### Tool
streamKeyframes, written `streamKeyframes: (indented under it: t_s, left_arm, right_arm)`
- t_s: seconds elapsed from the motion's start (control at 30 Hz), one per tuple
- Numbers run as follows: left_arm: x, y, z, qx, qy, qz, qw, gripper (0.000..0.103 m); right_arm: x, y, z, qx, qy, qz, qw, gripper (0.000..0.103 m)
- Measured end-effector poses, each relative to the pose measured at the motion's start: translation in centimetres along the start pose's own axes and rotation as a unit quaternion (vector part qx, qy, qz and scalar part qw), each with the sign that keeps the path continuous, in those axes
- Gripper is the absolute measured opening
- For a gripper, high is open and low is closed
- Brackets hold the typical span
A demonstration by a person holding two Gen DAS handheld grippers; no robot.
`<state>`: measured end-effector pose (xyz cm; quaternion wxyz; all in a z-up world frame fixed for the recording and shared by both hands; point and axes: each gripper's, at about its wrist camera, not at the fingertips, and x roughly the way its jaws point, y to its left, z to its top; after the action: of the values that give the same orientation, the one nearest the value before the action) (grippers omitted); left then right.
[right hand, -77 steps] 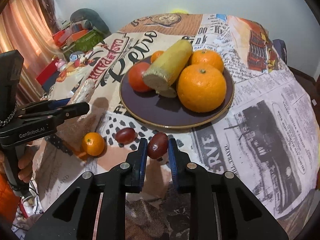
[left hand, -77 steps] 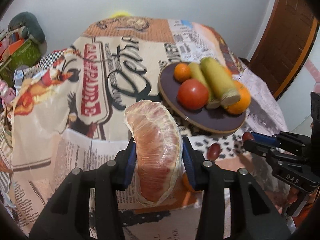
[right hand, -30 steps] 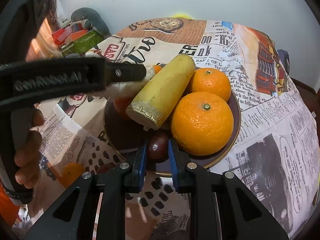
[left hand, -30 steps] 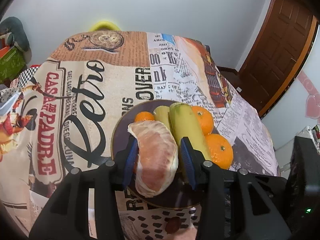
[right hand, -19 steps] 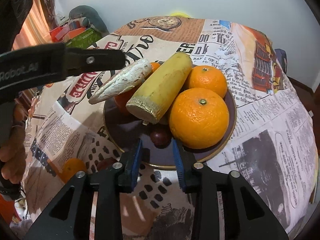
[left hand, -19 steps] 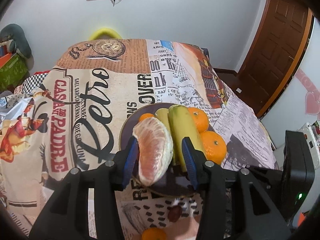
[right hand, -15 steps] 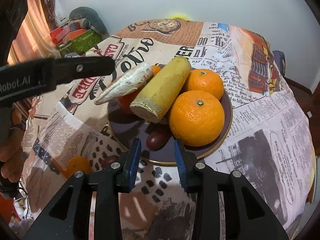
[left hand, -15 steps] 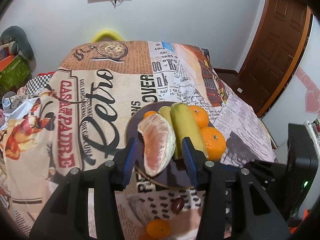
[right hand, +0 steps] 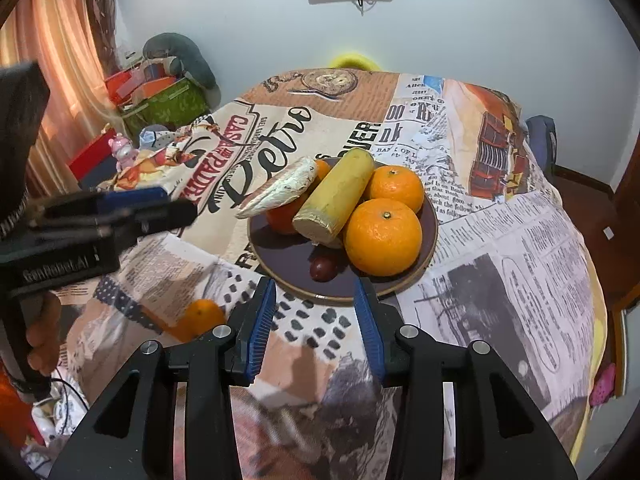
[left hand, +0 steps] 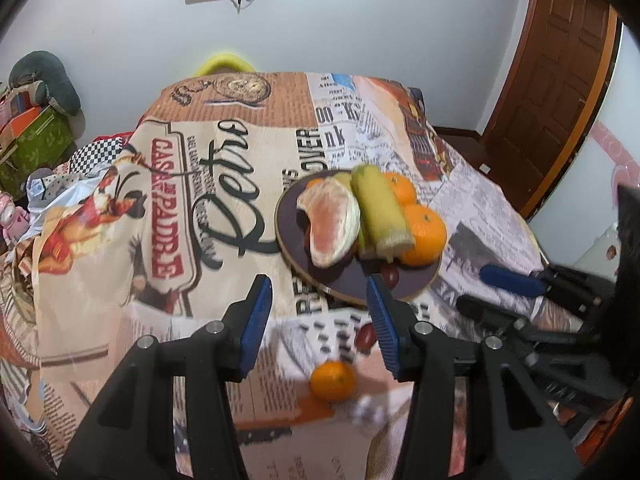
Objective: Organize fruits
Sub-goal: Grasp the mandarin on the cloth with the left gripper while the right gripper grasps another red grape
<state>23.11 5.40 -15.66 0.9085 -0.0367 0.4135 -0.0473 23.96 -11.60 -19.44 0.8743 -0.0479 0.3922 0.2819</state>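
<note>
A dark round plate [right hand: 429, 216] on the printed tablecloth holds a peeled pomelo segment [left hand: 332, 220], a yellow-green banana [right hand: 336, 200], a tomato [right hand: 282, 218], two oranges [right hand: 383, 236] and a dark grape [right hand: 323, 266]. The pomelo segment leans on the tomato and the banana. My left gripper [left hand: 316, 284] hangs back from the plate, its jaws opening with nothing between them. My right gripper [right hand: 314, 286] hovers before the plate's near rim, its jaws also opening and empty. A small mandarin [left hand: 333, 380] and a second grape [left hand: 366, 336] lie on the cloth in front of the plate.
A green box [right hand: 168, 104] and toys crowd the floor left of the table. A brown door [left hand: 560, 80] stands at the right, and a yellow chair back [left hand: 226, 62] shows behind the table. A hand [right hand: 40, 344] holds the left gripper's handle.
The left gripper let go of the pomelo segment on the plate and pulled back. The right gripper released the grape on the plate, opened and drew back upward.
</note>
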Motion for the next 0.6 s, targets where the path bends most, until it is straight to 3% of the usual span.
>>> streamKeyframes:
  t_s: [0.37,0.6]
  left_arm:
    - [2.3,-0.3,-4.4,-0.007,0.066,-0.010,0.9978,0.053]
    - [4.8,-1.4,-5.3,0.009,0.089,-0.003,0.9960,0.053]
  right_arm:
    - [-1.1,0.0,-1.4,0.006,0.005,-0.006,1.000,0.038]
    - [-0.2,-0.3,-2.1,0.018,0.020,0.003,1.000,0.038]
